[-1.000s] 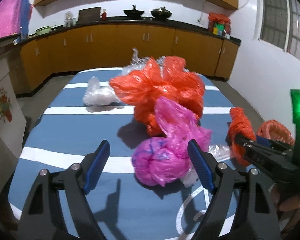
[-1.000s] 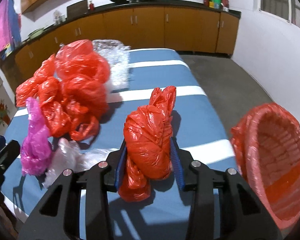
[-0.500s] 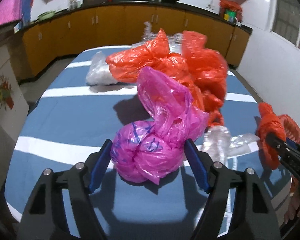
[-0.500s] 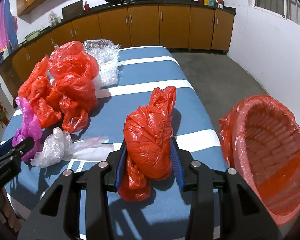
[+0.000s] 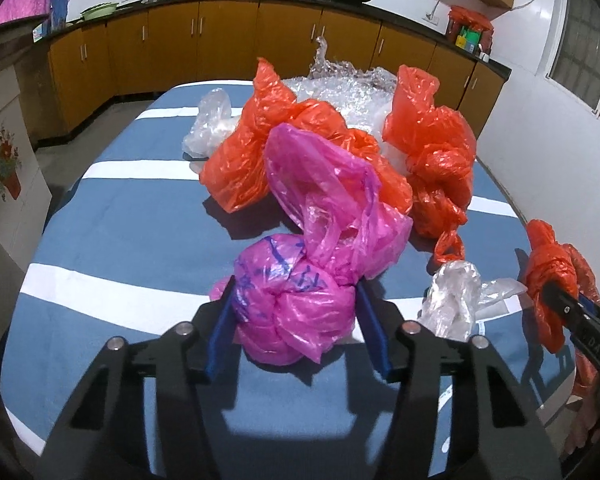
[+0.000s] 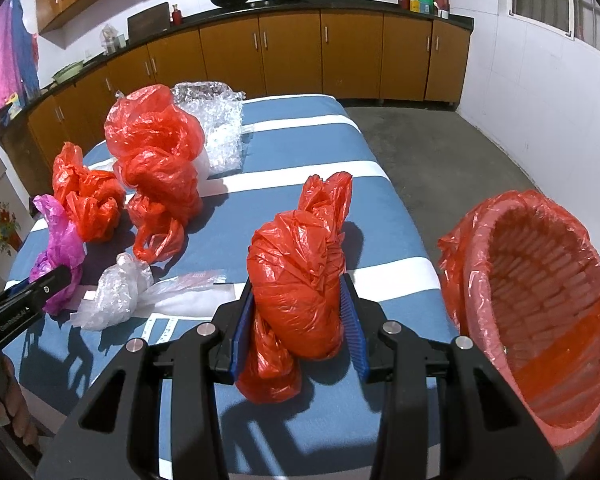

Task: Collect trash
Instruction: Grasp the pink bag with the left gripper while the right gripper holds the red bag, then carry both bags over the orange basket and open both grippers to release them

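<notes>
My left gripper (image 5: 296, 320) is shut on a knotted pink plastic bag (image 5: 300, 312) low over the blue striped table (image 5: 120, 240). It also shows at the left of the right wrist view (image 6: 56, 256). My right gripper (image 6: 298, 320) is shut on a tied red plastic bag (image 6: 300, 276) just above the table's near right part. That bag shows at the right edge of the left wrist view (image 5: 550, 280). A bin lined with a red bag (image 6: 540, 300) stands off the table's right edge, right of my right gripper.
Two big crumpled red bags (image 5: 300, 152) (image 5: 436, 160) lie mid-table with bubble wrap (image 5: 352, 92) behind them. A clear bag (image 5: 208, 128) lies far left. A small clear wrapper (image 5: 456, 296) lies between my grippers. Kitchen cabinets (image 6: 292, 56) line the far wall.
My left gripper moved forward around the pink bag and closed on it. My right gripper kept its hold on the red bag and the bin came closer in its view.
</notes>
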Demonstrator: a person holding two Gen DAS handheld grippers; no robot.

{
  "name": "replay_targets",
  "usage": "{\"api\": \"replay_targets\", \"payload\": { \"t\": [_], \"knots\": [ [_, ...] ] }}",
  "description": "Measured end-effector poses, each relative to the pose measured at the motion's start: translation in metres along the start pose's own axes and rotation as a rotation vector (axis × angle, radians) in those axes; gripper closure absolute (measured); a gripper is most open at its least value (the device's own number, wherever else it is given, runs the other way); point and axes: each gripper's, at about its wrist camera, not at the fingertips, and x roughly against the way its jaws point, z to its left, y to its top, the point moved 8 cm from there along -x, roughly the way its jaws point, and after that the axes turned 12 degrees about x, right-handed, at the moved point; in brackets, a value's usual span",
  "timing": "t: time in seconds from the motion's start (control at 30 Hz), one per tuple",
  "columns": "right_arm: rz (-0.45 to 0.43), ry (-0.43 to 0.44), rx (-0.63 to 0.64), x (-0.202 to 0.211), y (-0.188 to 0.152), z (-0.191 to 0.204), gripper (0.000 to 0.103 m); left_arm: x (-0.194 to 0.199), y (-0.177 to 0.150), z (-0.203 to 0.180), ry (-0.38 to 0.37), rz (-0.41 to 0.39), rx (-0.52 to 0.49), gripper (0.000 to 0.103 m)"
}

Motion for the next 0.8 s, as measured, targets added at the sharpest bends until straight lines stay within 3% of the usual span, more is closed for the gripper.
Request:
{"api": "replay_targets", "payload": {
  "t": [0.43,0.8],
  "knots": [
    [-0.042,0.008,-0.012,0.025,0.004,-0.005,0.062,0.034,0.006,-0.007,-0.038,-0.063,0.008,0.052],
    [-0.085,-0.006,-0.041,0.053,0.001,-0.026,0.062,0.063,0.005,-0.045,-0.117,-0.089,-0.034,0.052]
  ]
}}
